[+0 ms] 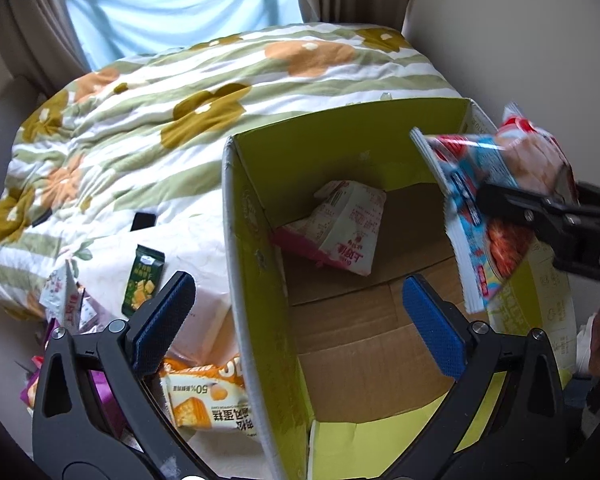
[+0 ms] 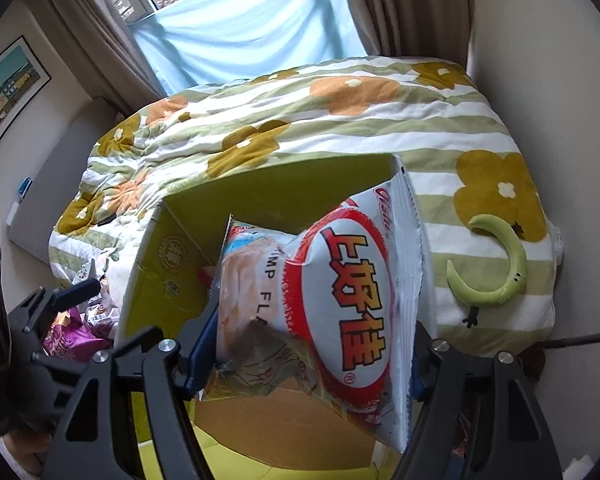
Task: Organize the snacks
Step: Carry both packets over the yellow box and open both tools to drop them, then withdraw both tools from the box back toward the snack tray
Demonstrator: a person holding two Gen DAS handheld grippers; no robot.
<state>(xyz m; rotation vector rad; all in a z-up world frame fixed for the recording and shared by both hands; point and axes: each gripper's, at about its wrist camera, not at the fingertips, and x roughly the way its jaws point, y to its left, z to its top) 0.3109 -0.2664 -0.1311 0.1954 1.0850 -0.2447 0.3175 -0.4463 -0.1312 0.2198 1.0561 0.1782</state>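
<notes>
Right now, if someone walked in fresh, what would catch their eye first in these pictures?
Probably the big red-and-white snack bag, clamped in the right gripper over the open yellow-green cardboard box. Next, the pink-and-white packet lying alone on the box's floor. The left gripper hangs open at the box's left wall, with more snacks piled outside beside it.
</notes>
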